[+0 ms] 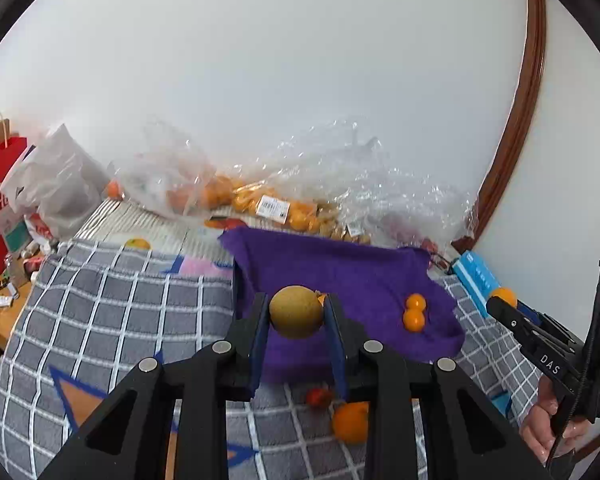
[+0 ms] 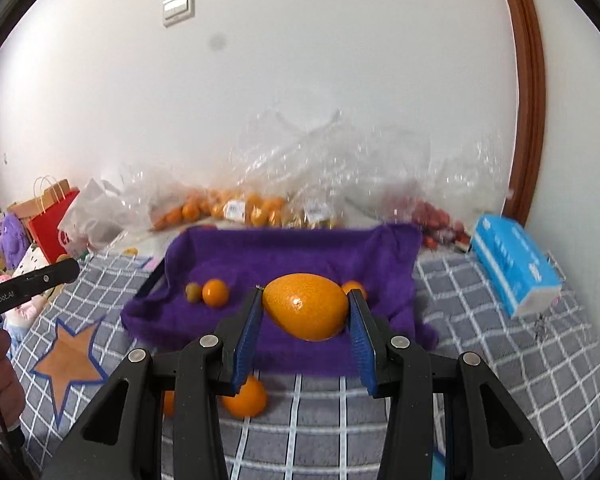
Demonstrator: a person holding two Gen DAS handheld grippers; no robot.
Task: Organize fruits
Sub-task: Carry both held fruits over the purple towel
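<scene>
Left wrist view: left gripper (image 1: 296, 312) clamps brownish pear (image 1: 296, 311) above purple towel (image 1: 340, 272); two small oranges (image 1: 414, 313) already there at 3 o'clock; loose orange (image 1: 351, 422) on blanket (image 1: 112, 300) at 6 o'clock.

Right wrist view: right gripper (image 2: 305, 312) clamps big orange (image 2: 305, 306) over towel (image 2: 292, 252); small fruits (image 2: 208, 292) at 9 o'clock. Judged partway.

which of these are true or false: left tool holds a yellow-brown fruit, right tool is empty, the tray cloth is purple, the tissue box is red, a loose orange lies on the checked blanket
1. The left tool holds a yellow-brown fruit. True.
2. The right tool is empty. False: it is shut on a large orange fruit.
3. The tray cloth is purple. True.
4. The tissue box is red. False: it is blue and white.
5. A loose orange lies on the checked blanket, in front of the tray. True.
</scene>
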